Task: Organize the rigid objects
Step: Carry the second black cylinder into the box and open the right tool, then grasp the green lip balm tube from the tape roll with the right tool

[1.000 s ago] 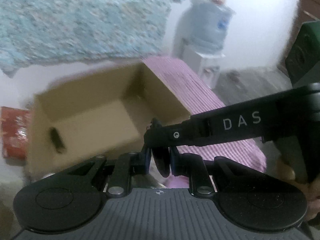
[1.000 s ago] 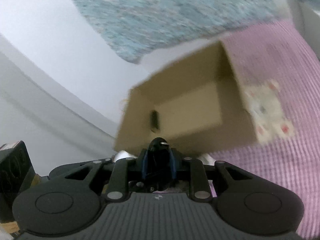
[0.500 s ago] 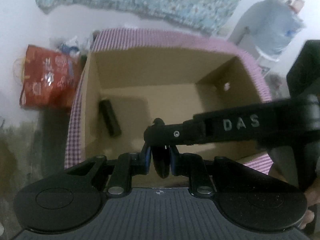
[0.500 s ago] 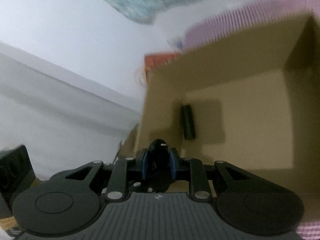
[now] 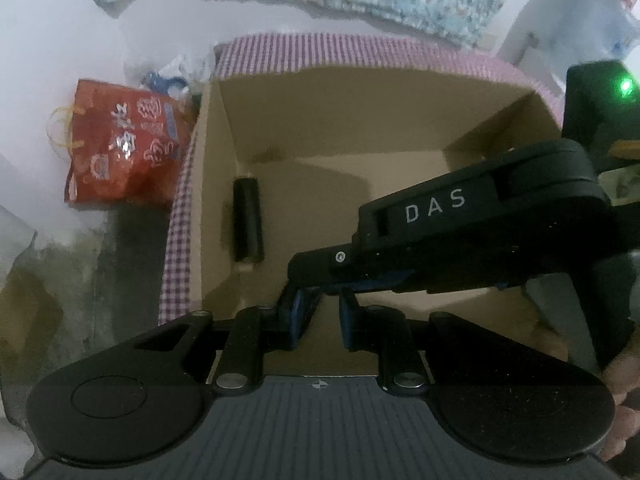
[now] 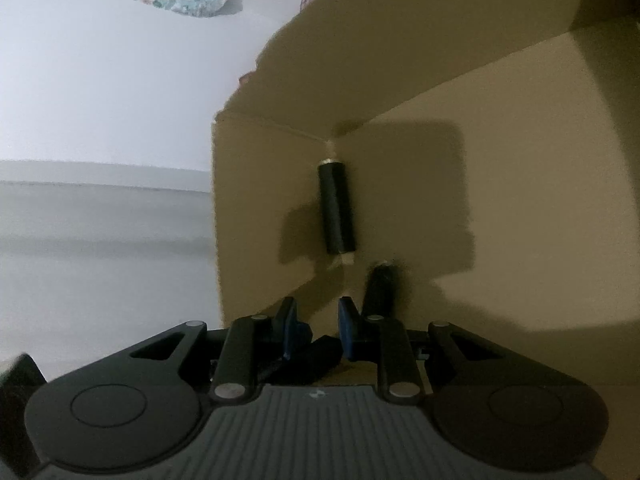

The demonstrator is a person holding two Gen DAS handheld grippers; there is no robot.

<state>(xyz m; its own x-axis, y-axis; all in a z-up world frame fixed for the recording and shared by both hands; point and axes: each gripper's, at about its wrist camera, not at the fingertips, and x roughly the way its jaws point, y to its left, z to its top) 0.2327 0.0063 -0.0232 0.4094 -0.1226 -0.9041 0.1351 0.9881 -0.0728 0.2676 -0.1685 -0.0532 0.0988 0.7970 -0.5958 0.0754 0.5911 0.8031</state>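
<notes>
- Black cylinder (image 5: 248, 220) lies on its side on the floor of an open cardboard box (image 5: 360, 120), close along the box's left wall. Nothing touches it.
- A second black cylinder (image 6: 380, 288) is in the right wrist view only. It is blurred and tilted, just beside the right-hand finger and near the first cylinder's lower end. It looks unsettled, so it may roll or tip into the first one.
- The left gripper (image 5: 322, 300) points down into the box. Its jaws are drawn narrow and nothing shows between them.
- The right gripper (image 6: 318, 312) also has narrow jaws. A dark shape sits low between its fingers. I cannot tell whether it is gripped, or what it is.
- In the left wrist view the right gripper reaches across just above the left gripper's fingers. The main risk is that the two tools knock or catch on each other if either hand lifts or turns carelessly.
- Both grippers are inside the box walls. A sideways pull could hook a wall and drag or tip the box.
- The box rests on a purple checked cloth (image 5: 176, 240), which may slide under a shove.
- A red gift bag (image 5: 120, 148) stands on the floor well outside the box, clear of the work.
</notes>
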